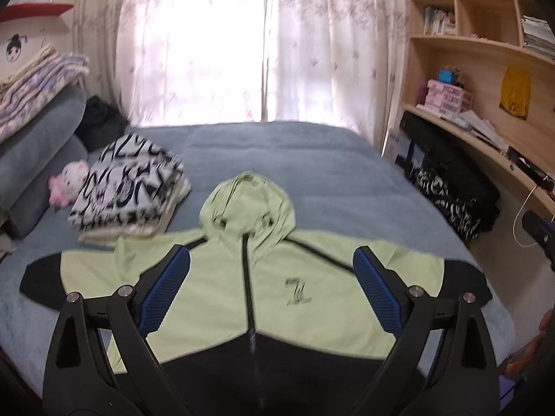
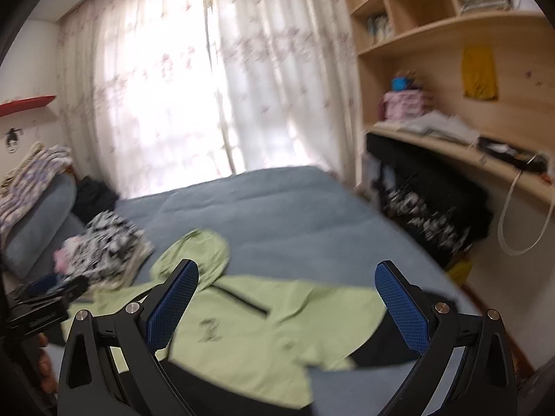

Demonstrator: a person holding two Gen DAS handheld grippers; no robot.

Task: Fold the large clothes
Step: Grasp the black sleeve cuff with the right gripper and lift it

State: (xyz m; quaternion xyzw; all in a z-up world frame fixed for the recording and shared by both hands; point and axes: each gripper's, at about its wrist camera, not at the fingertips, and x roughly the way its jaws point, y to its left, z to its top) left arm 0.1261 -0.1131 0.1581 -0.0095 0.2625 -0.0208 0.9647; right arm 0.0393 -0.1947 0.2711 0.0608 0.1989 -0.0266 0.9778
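A light green hooded jacket point(image 1: 222, 277) with black cuffs and a black hem lies face up and spread flat on the blue bed point(image 1: 312, 159), hood pointing to the window. My left gripper point(image 1: 272, 253) hovers above its chest, open and empty. The jacket also shows in the right wrist view point(image 2: 263, 322), with its right sleeve lying across the bed. My right gripper point(image 2: 286, 270) hovers above that side, open and empty.
A pile of folded black-and-white clothes point(image 1: 128, 190) and a pink plush toy point(image 1: 67, 180) lie at the left of the bed, by grey pillows point(image 1: 31, 166). A wooden desk and shelves point(image 1: 485, 69) stand at the right, with a black bag point(image 1: 451, 187) below.
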